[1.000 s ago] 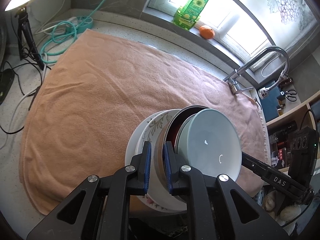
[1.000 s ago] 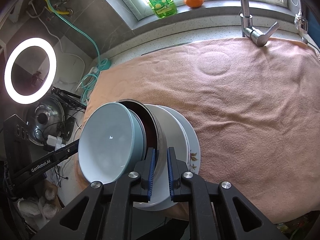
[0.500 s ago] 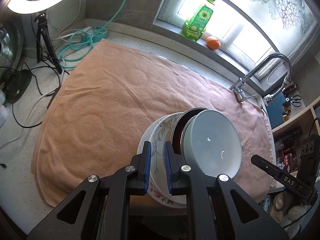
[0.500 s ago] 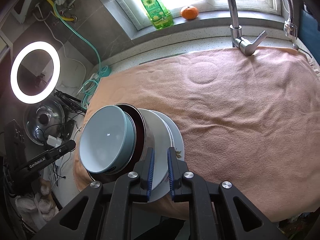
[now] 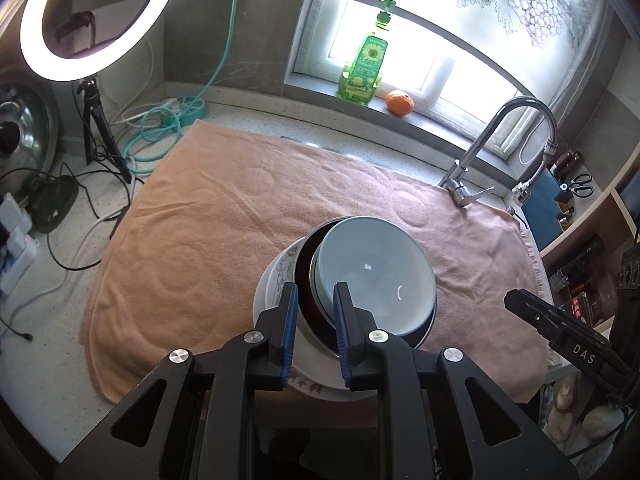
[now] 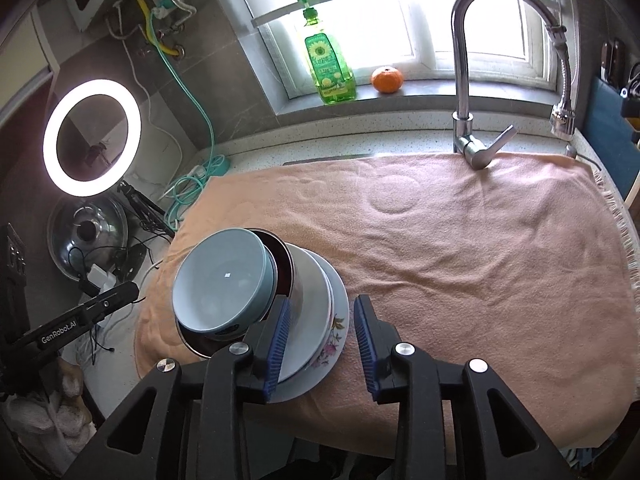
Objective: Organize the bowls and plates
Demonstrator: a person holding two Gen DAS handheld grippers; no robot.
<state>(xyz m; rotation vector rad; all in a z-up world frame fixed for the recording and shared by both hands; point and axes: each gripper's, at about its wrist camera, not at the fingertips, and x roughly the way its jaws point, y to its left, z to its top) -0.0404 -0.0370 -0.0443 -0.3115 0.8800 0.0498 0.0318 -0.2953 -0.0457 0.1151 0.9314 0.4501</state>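
Observation:
A stack of dishes sits at the near edge of the peach towel [image 5: 224, 216]: a pale blue bowl [image 5: 376, 272] nested in a steel bowl with a dark inside [image 5: 308, 280], on white plates, the lowest a floral plate [image 5: 276, 280]. My left gripper [image 5: 314, 320] stands open around the rims of the bowls, its pads apart. In the right wrist view the blue bowl [image 6: 220, 280] tops the steel bowl [image 6: 284, 268] and floral plate [image 6: 336, 320]. My right gripper [image 6: 320, 336] is open and empty, drawn back over the plate's edge.
A tap [image 6: 464, 80] stands at the towel's far edge. A green soap bottle [image 6: 326, 64] and an orange [image 6: 386, 79] sit on the windowsill. A ring light [image 5: 96, 12], tripod, cables and a pot lid [image 6: 86, 232] crowd the left side. Shelves [image 5: 580, 264] lie right.
Both grippers have opened and let go of the stack's rims. Both have pulled back and up, the right one opening wider. The stack stays on the towel.

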